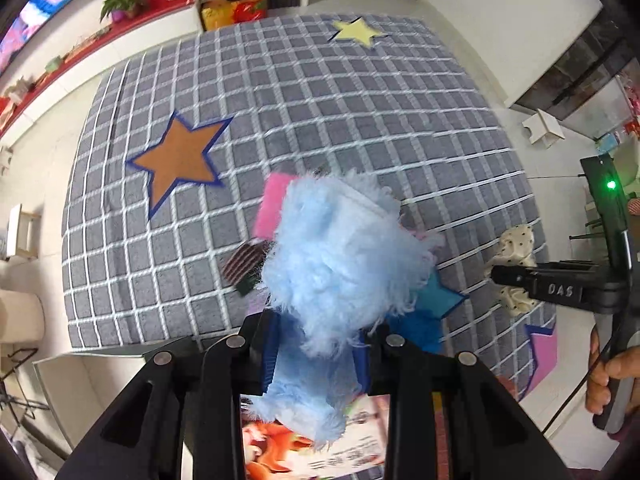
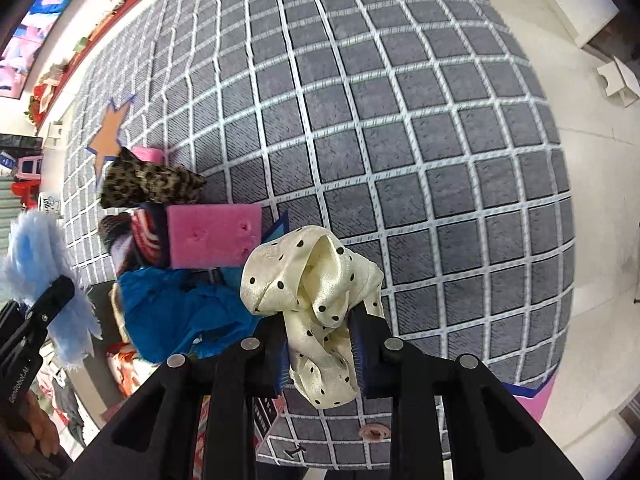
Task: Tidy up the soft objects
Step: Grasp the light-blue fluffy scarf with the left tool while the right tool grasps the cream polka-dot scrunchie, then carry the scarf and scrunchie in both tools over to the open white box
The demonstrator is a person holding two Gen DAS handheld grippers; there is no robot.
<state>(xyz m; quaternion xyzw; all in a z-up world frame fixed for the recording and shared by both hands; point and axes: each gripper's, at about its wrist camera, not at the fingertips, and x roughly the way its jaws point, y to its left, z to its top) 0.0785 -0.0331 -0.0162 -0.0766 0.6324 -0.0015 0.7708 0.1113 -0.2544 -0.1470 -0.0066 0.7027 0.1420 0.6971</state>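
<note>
The left tongs (image 1: 316,354) clamp a shaggy light-blue plush piece (image 1: 340,248) above the grey grid-patterned rug (image 1: 360,120). The right tongs (image 2: 320,354) pinch a glossy cream satin scrunchie with black dots (image 2: 316,280), beside a flat pink sponge block (image 2: 214,236) and crumpled blue cloth (image 2: 180,312).

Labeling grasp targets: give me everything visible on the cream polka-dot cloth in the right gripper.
The cream polka-dot cloth looks like shiny satin with small black dots, bunched into loose folds. The right gripper is shut on its middle, blue pads pressing both sides; one loop puffs up past the fingertips, a tail hangs toward the camera. It appears lifted off the grey checked rug, near the blue fabric and pink sponge. The left wrist view shows it either side of the closed fingers.
</note>
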